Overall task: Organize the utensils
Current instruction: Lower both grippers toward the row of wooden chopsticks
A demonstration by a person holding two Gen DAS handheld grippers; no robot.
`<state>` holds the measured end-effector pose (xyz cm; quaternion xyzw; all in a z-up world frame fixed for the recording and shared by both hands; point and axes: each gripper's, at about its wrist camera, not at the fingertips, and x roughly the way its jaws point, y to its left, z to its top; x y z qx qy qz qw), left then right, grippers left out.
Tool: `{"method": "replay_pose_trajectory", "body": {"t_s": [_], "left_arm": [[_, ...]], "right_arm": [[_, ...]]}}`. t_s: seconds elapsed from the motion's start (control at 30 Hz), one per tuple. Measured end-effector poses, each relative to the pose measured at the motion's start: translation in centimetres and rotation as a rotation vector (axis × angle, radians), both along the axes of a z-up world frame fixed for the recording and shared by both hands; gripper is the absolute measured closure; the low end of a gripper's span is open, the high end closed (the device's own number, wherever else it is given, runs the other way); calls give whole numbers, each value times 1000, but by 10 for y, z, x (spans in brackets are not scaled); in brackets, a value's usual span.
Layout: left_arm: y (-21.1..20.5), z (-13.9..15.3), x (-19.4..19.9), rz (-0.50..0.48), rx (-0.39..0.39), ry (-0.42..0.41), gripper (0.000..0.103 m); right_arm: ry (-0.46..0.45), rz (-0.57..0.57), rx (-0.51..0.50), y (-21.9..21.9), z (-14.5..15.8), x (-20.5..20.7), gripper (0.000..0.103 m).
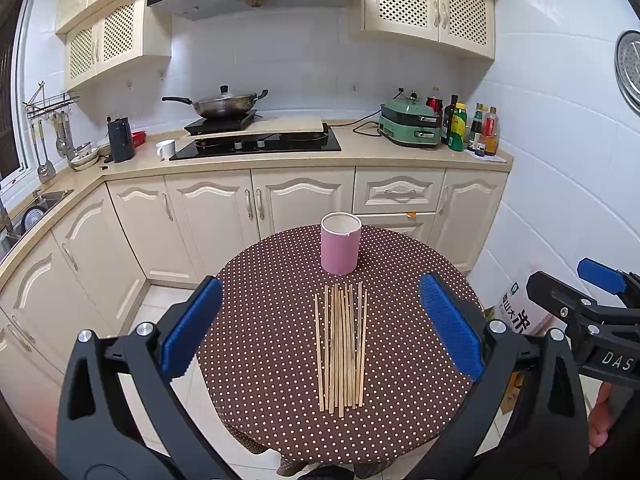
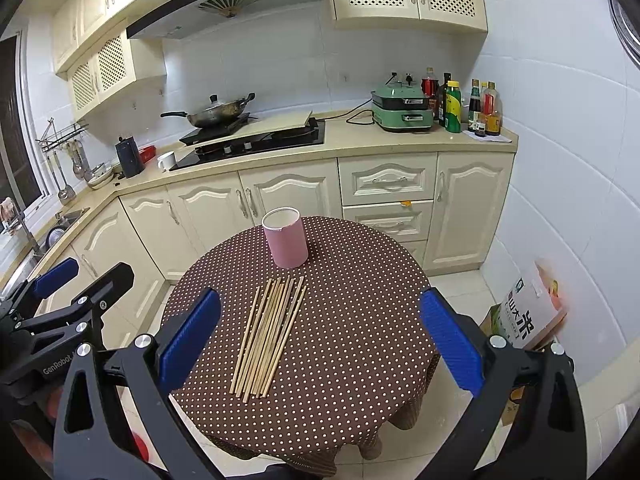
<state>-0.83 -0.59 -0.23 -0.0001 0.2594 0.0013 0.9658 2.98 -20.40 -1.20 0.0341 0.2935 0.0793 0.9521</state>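
Observation:
Several wooden chopsticks (image 1: pixel 342 350) lie side by side on a round table with a brown polka-dot cloth (image 1: pixel 264 312). A pink cylindrical holder (image 1: pixel 341 249) stands upright and empty at the table's far side, just beyond the chopsticks. My left gripper (image 1: pixel 320 328) is open, held above the table's near edge, empty. My right gripper (image 2: pixel 320 340) is open and empty, above the near right part of the table (image 2: pixel 360 320). The chopsticks (image 2: pixel 270 338) and the holder (image 2: pixel 285 242) also show in the right wrist view. Each gripper shows in the other's view, the right gripper (image 1: pixel 600 300) and the left (image 2: pixel 60 292).
Kitchen cabinets and a counter with a hob (image 1: pixel 256 146), wok (image 1: pixel 224 106), green appliance (image 1: pixel 410 124) and bottles (image 1: pixel 472 126) stand behind the table. A rice bag (image 2: pixel 528 312) leans at the right wall on the floor. A sink (image 1: pixel 36 208) is at the left.

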Motion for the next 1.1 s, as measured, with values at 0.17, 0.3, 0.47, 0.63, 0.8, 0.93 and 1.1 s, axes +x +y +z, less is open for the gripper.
{"method": "replay_pose_trajectory", "body": {"t_s": [0.17, 0.3, 0.47, 0.63, 0.8, 0.93, 1.1], "left_arm": [[0, -3, -4, -2, -3, 22, 6], [1, -8, -5, -2, -5, 48, 6], [3, -15, -3, -2, -4, 91, 6], [7, -23, 8, 1, -10, 141, 6], [8, -34, 25, -4, -17, 202, 6], [10, -46, 43, -8, -26, 258, 6], [12, -61, 70, -2, -27, 332, 6]], "right_arm": [[28, 9, 8, 1, -4, -2, 7], [59, 12, 18, 1, -8, -1, 7], [115, 13, 35, 1, -18, 5, 7], [186, -5, 61, -3, -30, 19, 7], [246, -25, 73, -5, -41, 34, 7], [297, -32, 66, -3, -52, 49, 7], [359, -38, 63, -1, -67, 70, 7]]}}
